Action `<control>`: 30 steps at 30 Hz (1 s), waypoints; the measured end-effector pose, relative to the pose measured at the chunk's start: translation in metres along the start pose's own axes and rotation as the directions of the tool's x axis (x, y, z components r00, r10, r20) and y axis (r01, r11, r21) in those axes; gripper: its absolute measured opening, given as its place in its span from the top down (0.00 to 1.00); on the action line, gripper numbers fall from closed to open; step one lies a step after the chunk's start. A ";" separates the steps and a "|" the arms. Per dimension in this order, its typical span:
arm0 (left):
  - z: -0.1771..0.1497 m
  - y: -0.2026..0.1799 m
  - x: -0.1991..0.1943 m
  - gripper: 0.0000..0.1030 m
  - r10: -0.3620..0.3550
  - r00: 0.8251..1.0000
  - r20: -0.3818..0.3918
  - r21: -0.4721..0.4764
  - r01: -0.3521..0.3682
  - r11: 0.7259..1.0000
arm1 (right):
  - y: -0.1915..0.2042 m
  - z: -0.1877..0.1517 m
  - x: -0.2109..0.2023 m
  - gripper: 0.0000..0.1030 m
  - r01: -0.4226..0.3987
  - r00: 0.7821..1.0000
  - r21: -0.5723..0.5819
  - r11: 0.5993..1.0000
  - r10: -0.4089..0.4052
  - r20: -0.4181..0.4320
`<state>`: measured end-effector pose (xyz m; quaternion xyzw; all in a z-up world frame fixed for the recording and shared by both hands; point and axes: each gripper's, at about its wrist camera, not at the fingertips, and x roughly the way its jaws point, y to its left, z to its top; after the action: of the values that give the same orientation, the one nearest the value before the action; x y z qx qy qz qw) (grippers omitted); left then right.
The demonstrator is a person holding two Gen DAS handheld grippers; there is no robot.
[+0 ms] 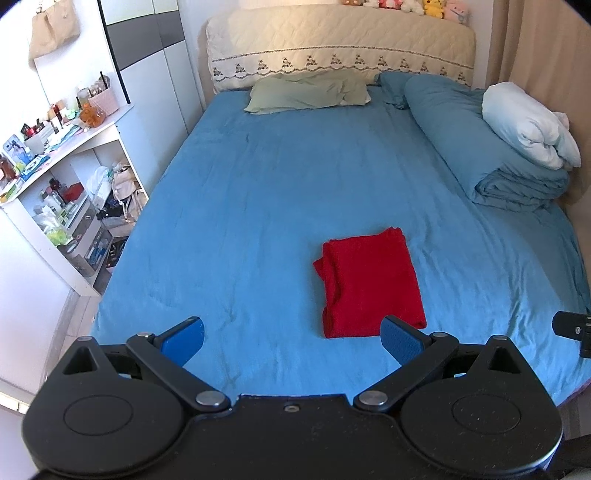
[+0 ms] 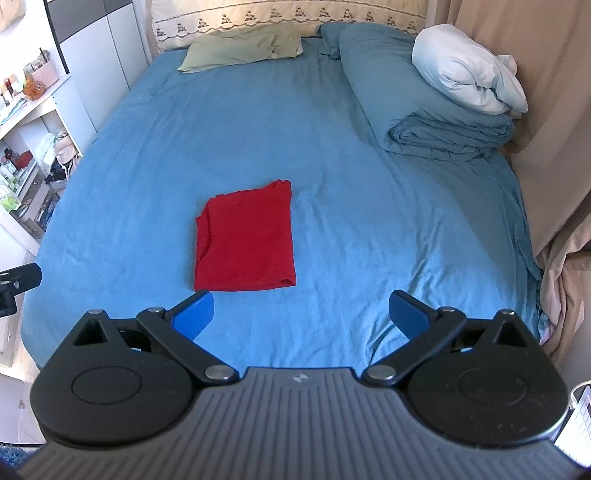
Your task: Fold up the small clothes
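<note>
1. Both tools hang above the near end of the bed, and the red garment point(image 1: 369, 284) lies folded into a neat rectangle on the blue sheet point(image 1: 258, 184), flat, with nothing touching it.
2. The left gripper point(image 1: 293, 338) has its blue pads spread wide and empty; in its view the garment sits ahead and to the right, its near edge just behind the right pad.
3. The right gripper point(image 2: 301, 314) is spread just as wide, nothing between its pads; here the garment point(image 2: 245, 243) sits ahead and to the left, clear of the left pad.
4. Only the left wrist view takes in the full headboard point(image 1: 340, 44) with its row of plush toys point(image 1: 406, 5) on top, plus the cluttered white shelf point(image 1: 74, 177) beside the bed.
5. Only the right wrist view shows the beige curtain point(image 2: 554, 147) running down the far side and bunching at the bed's corner.
6. Both views catch the green pillow point(image 1: 306, 92), the rolled blue duvet point(image 1: 480, 147) and the white pillow point(image 1: 528, 122) resting on it.
7. Cut off: a black piece pokes in at each frame's edge, too little to identify. The shelf's small items are too jumbled to name.
</note>
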<state>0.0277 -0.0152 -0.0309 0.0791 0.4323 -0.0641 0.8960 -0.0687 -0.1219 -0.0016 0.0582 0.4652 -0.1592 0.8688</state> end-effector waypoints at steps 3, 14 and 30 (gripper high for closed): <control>0.001 0.000 0.000 0.00 -0.002 1.000 0.003 0.000 0.002 1.000 | -0.001 0.001 0.001 0.00 -0.001 1.000 0.001 1.000 0.001 -0.003; 0.002 0.000 0.002 0.00 -0.001 1.000 -0.003 0.017 0.001 1.000 | -0.004 0.003 0.005 0.00 -0.010 1.000 0.008 1.000 0.010 -0.013; 0.004 0.011 0.004 0.00 -0.010 1.000 0.003 -0.002 0.010 1.000 | -0.008 0.004 0.008 0.00 -0.014 1.000 0.014 1.000 0.015 -0.014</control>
<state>0.0355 -0.0054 -0.0301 0.0761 0.4316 -0.0685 0.8962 -0.0637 -0.1321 -0.0055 0.0690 0.4699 -0.1559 0.8661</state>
